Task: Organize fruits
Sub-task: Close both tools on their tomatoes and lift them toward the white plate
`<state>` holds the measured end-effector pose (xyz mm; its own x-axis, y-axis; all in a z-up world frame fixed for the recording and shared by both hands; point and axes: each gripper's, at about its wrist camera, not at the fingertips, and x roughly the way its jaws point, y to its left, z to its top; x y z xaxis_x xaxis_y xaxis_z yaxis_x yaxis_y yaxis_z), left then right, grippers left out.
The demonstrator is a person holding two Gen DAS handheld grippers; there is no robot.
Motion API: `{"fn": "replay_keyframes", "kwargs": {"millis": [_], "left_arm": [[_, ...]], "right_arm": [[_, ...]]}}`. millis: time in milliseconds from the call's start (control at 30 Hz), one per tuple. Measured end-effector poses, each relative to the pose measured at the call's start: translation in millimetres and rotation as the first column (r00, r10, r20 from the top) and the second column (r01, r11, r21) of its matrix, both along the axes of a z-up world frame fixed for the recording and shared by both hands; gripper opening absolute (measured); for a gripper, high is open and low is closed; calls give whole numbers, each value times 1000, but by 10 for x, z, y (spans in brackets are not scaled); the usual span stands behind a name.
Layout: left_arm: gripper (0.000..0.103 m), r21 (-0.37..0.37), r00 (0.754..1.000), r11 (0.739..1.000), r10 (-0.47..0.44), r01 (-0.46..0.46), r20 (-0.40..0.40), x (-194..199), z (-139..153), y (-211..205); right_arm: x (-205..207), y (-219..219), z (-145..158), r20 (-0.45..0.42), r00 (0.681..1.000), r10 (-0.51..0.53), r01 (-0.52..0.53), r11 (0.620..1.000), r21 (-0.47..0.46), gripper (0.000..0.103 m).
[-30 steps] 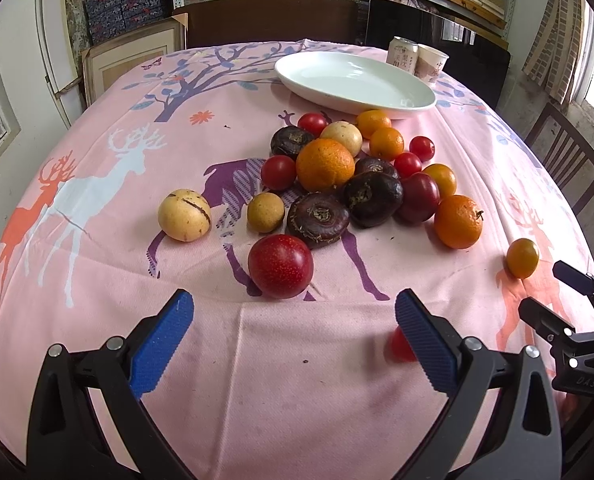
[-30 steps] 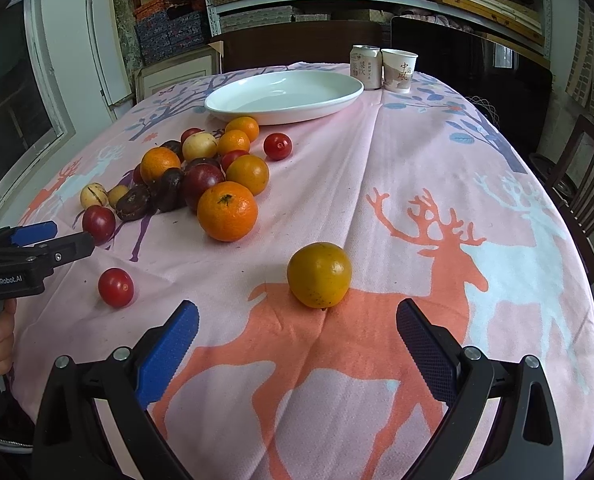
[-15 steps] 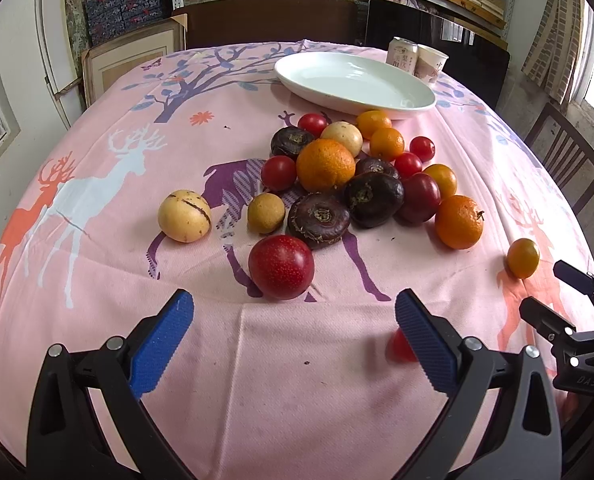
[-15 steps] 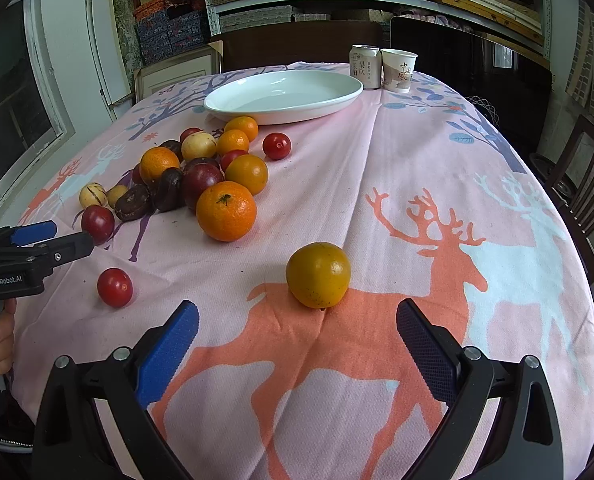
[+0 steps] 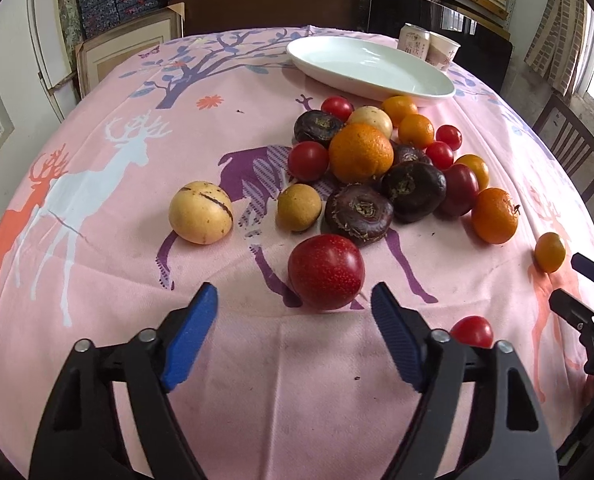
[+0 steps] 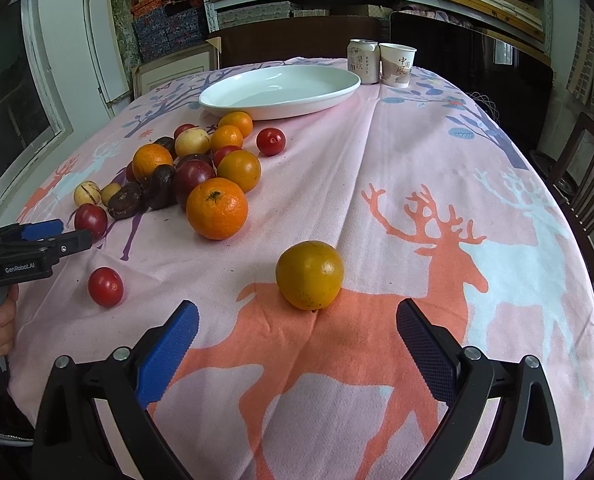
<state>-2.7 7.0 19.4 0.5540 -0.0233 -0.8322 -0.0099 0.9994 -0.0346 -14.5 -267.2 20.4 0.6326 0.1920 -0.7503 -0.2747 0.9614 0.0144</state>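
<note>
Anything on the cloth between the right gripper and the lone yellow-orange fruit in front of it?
No. In the right wrist view only bare tablecloth separates the open right gripper from the yellow-orange fruit.

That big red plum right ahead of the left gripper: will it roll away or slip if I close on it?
The red plum looks round and smooth-skinned, lying loose on the flat tablecloth, so an off-centre nudge would probably roll it. Its glossy skin may slip somewhat, though the ribbed blue pads should help. The left gripper has just been closing, nothing between its jaws yet; centre first.
</note>
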Motion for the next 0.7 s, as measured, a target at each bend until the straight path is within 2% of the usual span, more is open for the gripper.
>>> {"fn": "replay_keyframes", "kwargs": {"millis": [100, 133, 167, 200, 300, 367, 433, 533, 600, 667, 700], "left_arm": [[70, -15, 1000, 1000, -7, 6, -14, 87, -45, 18], [61, -19, 1000, 1000, -24, 23, -7, 109, -40, 2], [47, -34, 999, 998, -52, 52, -4, 125, -37, -24], [39, -52, 997, 996, -77, 76, -3, 142, -26, -47], [38, -43, 997, 996, -80, 80, -7, 191, -26, -92], [38, -49, 997, 995, -83, 83, -4, 191, -27, -87], [38, -63, 996, 994, -86, 86, -4, 193, -32, -69], [38, -67, 996, 994, -92, 91, -2, 189, -38, -65], [38, -64, 996, 993, -95, 95, 3, 173, -39, -77], [38, -65, 995, 993, -97, 97, 6, 170, -40, -74], [38, -65, 995, 993, -98, 98, 6, 169, -38, -73]], "right_arm": [[16, -3, -5, -2, 1000, 7, -7, 1000, 10, 100], [21, 0, -5, -1, 1000, 11, -11, 1000, 13, 100], [25, 0, -5, -3, 1000, 16, -16, 1000, 6, 100], [30, 2, 1, 0, 1000, 23, -23, 1000, -6, 100], [65, -25, 31, 13, 1000, 21, -21, 1000, -12, 97], [112, -54, 35, 1, 1000, 16, -16, 1000, -7, 76], [175, -66, 6, -26, 1000, 3, -4, 1000, -31, 70], [244, -35, -50, -45, 999, 9, -11, 999, -35, 68], [296, 5, -90, -70, 997, 22, -24, 999, -41, 56], [324, 51, -85, -57, 998, 34, -36, 998, -45, 37], [339, 76, -80, -57, 997, 43, -46, 998, -46, 37]]}}
